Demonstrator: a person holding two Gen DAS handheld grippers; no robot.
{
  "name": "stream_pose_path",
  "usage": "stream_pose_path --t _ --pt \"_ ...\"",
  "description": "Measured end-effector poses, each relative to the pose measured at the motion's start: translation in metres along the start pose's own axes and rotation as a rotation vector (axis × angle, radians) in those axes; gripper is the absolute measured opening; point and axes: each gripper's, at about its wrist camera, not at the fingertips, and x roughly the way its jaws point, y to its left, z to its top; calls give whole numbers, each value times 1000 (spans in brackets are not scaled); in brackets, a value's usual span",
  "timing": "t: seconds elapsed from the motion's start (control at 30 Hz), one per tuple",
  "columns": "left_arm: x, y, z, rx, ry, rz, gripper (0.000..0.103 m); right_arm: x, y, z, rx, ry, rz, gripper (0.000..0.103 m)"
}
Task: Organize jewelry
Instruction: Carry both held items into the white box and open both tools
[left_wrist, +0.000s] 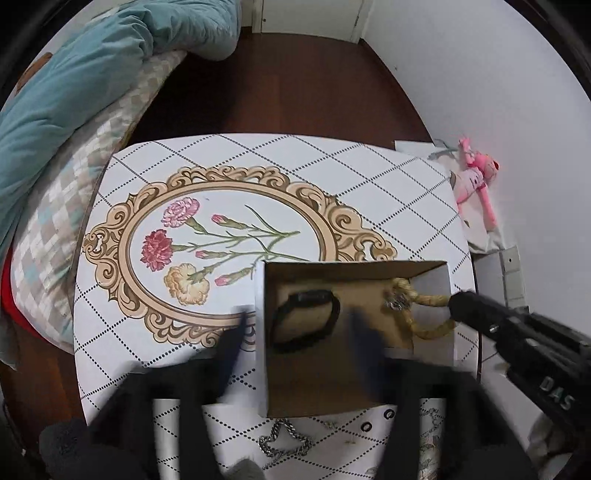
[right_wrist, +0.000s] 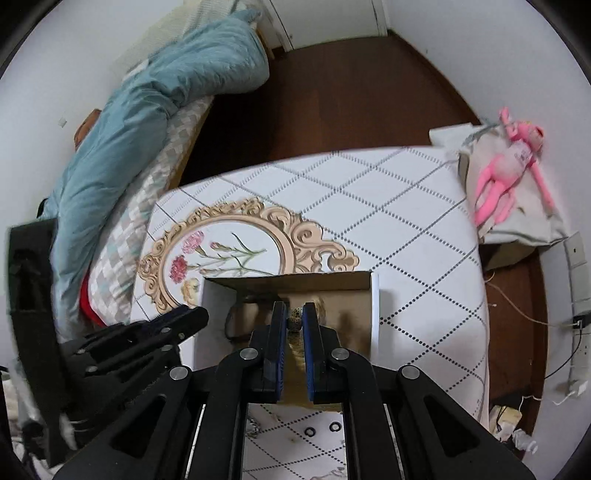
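An open cardboard box (left_wrist: 369, 391) with white outer walls stands on the patterned table. Inside it lies a black bracelet (left_wrist: 306, 321), visible again in the right wrist view (right_wrist: 229, 320). My left gripper (left_wrist: 299, 317) is open wide and blurred, one finger outside the box's left wall and the other inside, nothing pressed between them. My right gripper (right_wrist: 294, 317) is shut on a gold rope necklace (left_wrist: 424, 314), its speckled bead (right_wrist: 294, 322) pinched between the blue pads over the box's right half. A silver chain (left_wrist: 284, 439) lies on the table in front of the box.
Two small black rings (right_wrist: 322, 429) lie on the table (left_wrist: 332, 173) near its front edge. A bed with a teal quilt (left_wrist: 74, 92) borders the table's left side. A pink plush toy (right_wrist: 509, 166) rests on a bag to the right. Cables run along the floor at right.
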Motion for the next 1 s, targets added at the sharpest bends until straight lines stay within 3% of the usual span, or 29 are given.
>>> stream_pose_path --t 0.07,0.13,0.2,0.33,0.4,0.43,0.6,1.0 --pt "-3 4 -3 -1 -21 22 87 4 -7 -3 12 9 -7 10" --pt "-3 7 -6 -5 -28 40 91 4 -11 -8 9 2 -38 18" --pt "-3 12 -10 -12 -38 62 100 2 -12 -14 -8 -12 -91 51" --pt "-5 18 -20 -3 -90 129 101 -3 -7 -25 -76 -50 -252 73" --pt "-4 19 -28 6 -108 162 102 -4 -5 -34 -101 -74 -335 93" --pt "-4 20 -30 7 -110 170 102 -4 -6 -37 -108 -79 -361 97" --pt "-1 21 -44 5 -111 193 102 -1 -9 -53 -121 -103 -425 103" --pt "-31 15 -57 -1 -179 189 102 -21 -3 -71 -108 -164 -451 103"
